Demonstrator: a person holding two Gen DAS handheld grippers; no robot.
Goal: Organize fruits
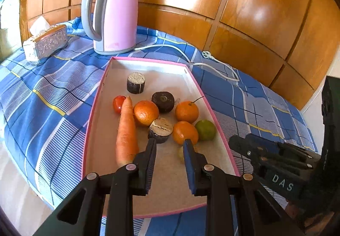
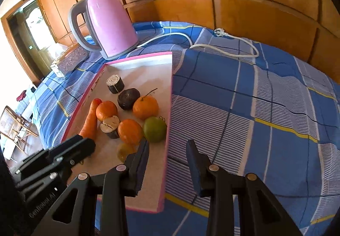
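Note:
A pink-rimmed tray [image 1: 99, 95] [image 2: 167, 151] lies on the blue plaid cloth. In it lie a carrot [image 1: 126, 132] [image 2: 90, 121], a small tomato [image 1: 118, 103], three oranges [image 1: 145, 112] [image 1: 187, 111] [image 1: 184, 132], a green fruit [image 1: 205, 129] [image 2: 154, 129], dark cut pieces [image 1: 136, 82] [image 1: 163, 101] [image 1: 160, 129] and a yellowish fruit [image 2: 125, 151] partly hidden by fingers. My left gripper [image 1: 170, 144] is open and empty, hovering over the tray's near half. My right gripper [image 2: 167, 144] is open and empty above the tray's right rim.
A pink kettle [image 1: 114, 15] [image 2: 108, 23] stands behind the tray, its white cord and plug [image 1: 208, 55] [image 2: 221, 33] trailing right. A tissue box [image 1: 45, 41] sits at the left. Wooden panels rise behind the table. Open cloth lies right of the tray [image 2: 265, 119].

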